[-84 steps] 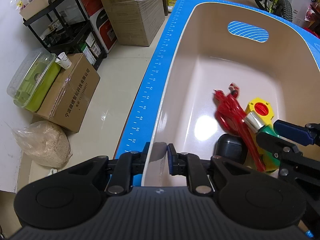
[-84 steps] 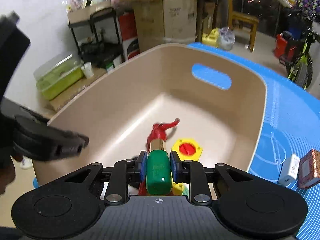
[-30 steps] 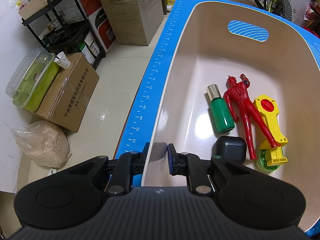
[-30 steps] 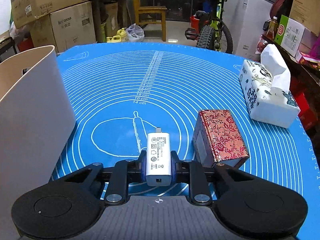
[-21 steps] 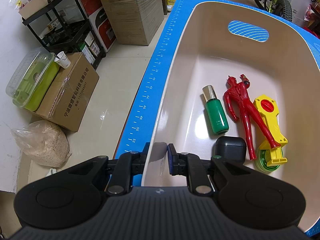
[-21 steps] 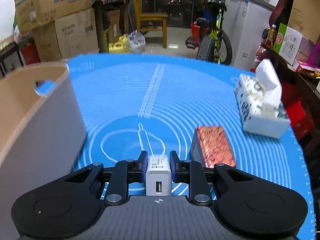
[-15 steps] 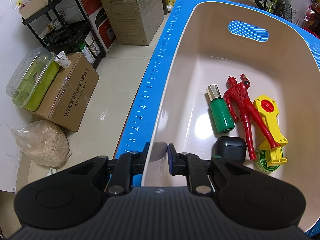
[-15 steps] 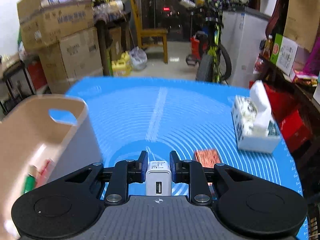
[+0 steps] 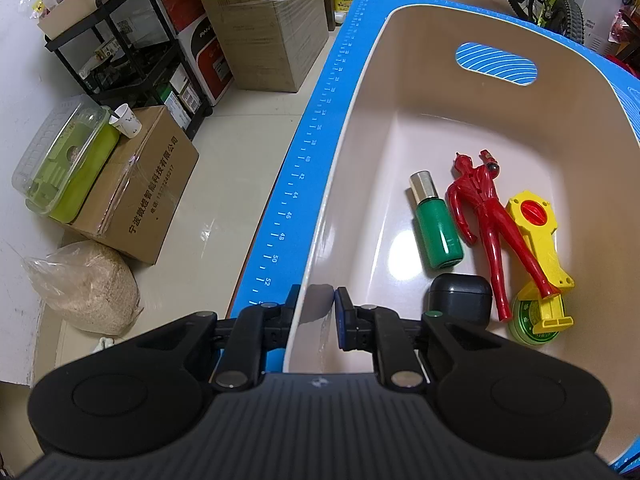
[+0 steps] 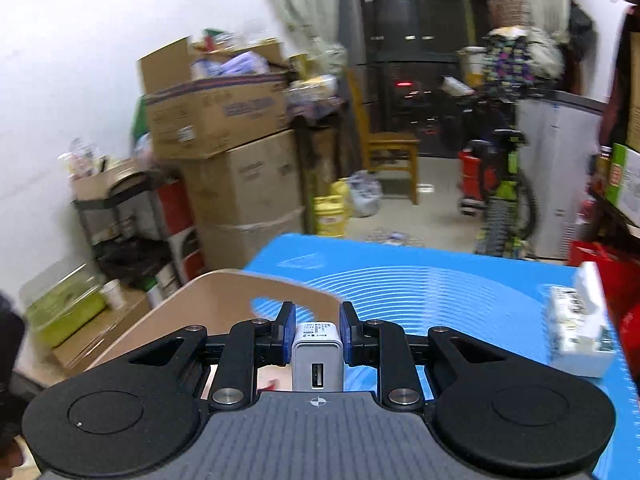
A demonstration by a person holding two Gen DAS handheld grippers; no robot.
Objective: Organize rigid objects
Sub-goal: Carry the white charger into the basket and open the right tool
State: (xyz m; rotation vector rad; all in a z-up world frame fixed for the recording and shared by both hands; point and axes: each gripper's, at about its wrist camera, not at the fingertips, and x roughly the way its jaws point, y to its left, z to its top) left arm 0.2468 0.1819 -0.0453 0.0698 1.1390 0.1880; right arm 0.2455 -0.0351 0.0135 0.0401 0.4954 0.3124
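Left hand-held gripper (image 9: 314, 306): clamped on the near rim of the beige bin (image 9: 360, 92).
Right hand-held gripper (image 10: 317, 334): gripping the white USB charger (image 10: 317, 356), raised above the bin's near edge.
Bin floor: green bottle (image 9: 434, 222), red figure (image 9: 486, 216).

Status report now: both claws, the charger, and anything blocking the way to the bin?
Left claw shut on bin rim. Right claw shut on white charger, raised near the bin. Nothing seen blocking; free floor beside green bottle.
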